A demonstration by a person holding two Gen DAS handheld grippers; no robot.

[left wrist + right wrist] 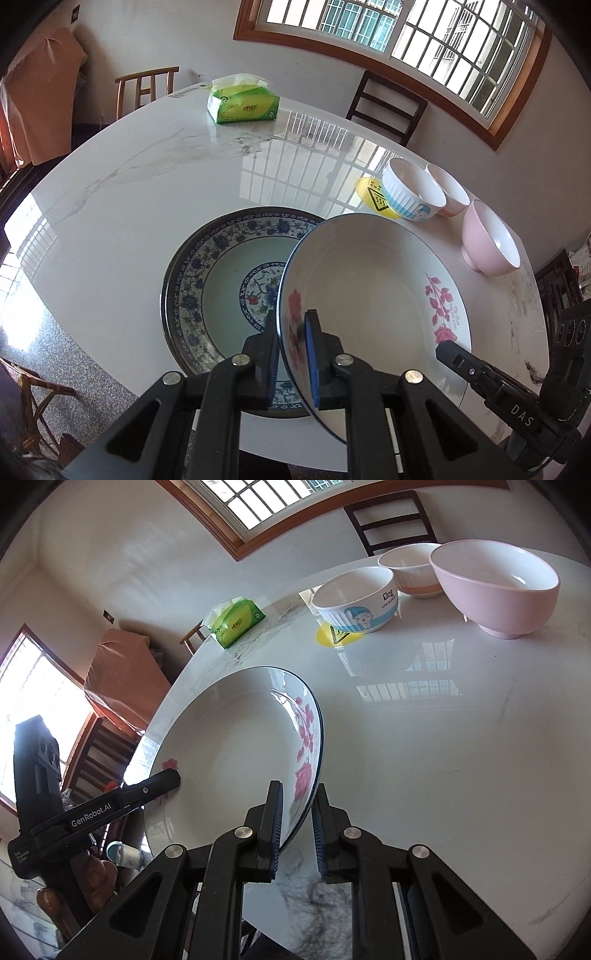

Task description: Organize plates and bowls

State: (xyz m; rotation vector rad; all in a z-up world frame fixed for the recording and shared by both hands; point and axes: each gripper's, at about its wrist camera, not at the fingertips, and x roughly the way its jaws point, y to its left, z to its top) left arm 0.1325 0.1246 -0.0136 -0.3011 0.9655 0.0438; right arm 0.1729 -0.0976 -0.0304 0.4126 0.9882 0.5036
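My left gripper point(293, 354) is shut on the rim of a white plate with pink roses point(373, 288) and holds it tilted above a blue-patterned plate point(207, 284) that lies on the white marble table point(147, 192). In the right wrist view my right gripper point(297, 819) is open, its two fingers standing either side of the rose plate's point(236, 746) near rim with a gap on the right side. The left gripper point(162, 779) shows at the plate's far edge. Three bowls stand at the right: a cartoon bowl point(412, 194), an orange-banded bowl point(448, 190) and a pink bowl point(489, 240).
A green tissue pack point(242, 99) lies at the table's far side. A yellow warning sticker point(373, 194) sits under the cartoon bowl. Wooden chairs point(388, 107) stand behind the table, below a barred window. The table's near edge runs under both grippers.
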